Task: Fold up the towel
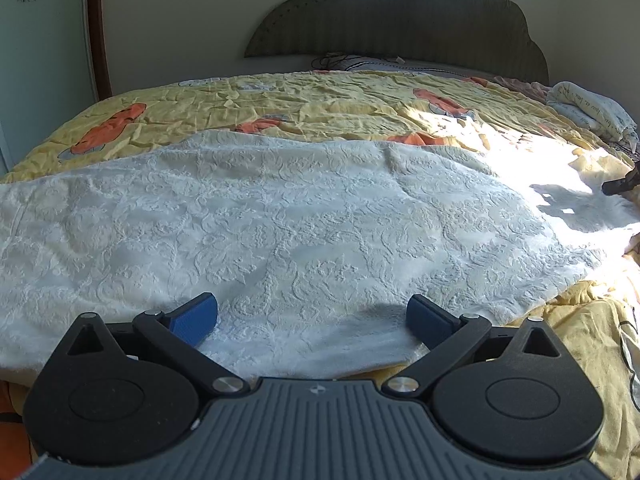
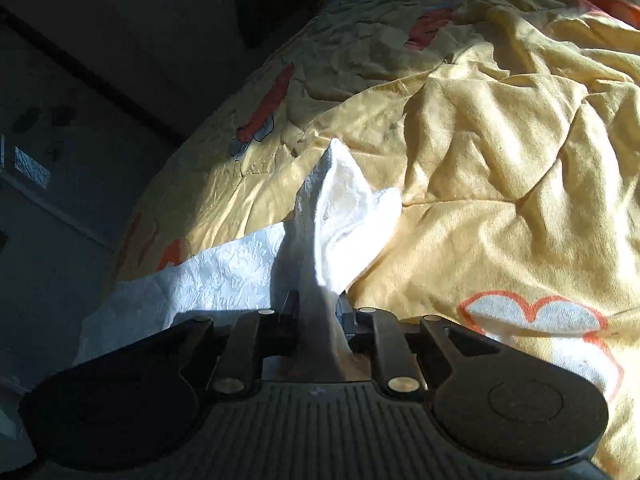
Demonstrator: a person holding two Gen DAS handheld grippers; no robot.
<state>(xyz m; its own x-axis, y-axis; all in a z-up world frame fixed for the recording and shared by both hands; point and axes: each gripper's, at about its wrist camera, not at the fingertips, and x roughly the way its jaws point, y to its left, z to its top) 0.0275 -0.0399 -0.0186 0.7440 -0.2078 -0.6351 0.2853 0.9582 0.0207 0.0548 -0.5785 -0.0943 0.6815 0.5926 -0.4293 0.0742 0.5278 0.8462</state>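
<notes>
A white embossed towel (image 1: 288, 224) lies spread flat across the yellow bedspread (image 1: 280, 104). My left gripper (image 1: 312, 316) is open, its blue pads (image 1: 196, 318) resting wide apart just over the towel's near edge, with nothing between them. In the right wrist view, my right gripper (image 2: 318, 308) is shut on a corner of the towel (image 2: 340, 208), which bunches up and sticks out past the fingers. The rest of that towel trails off to the lower left over the bedspread (image 2: 500, 140). A dark tip of the right gripper (image 1: 620, 184) shows at the far right edge of the left wrist view.
A dark scalloped headboard (image 1: 400, 20) stands at the far end of the bed. A folded pale cloth (image 1: 588, 108) lies at the bed's far right. A wall and a brown door frame (image 1: 96, 32) border the left side. Strong sunlight falls on the right half.
</notes>
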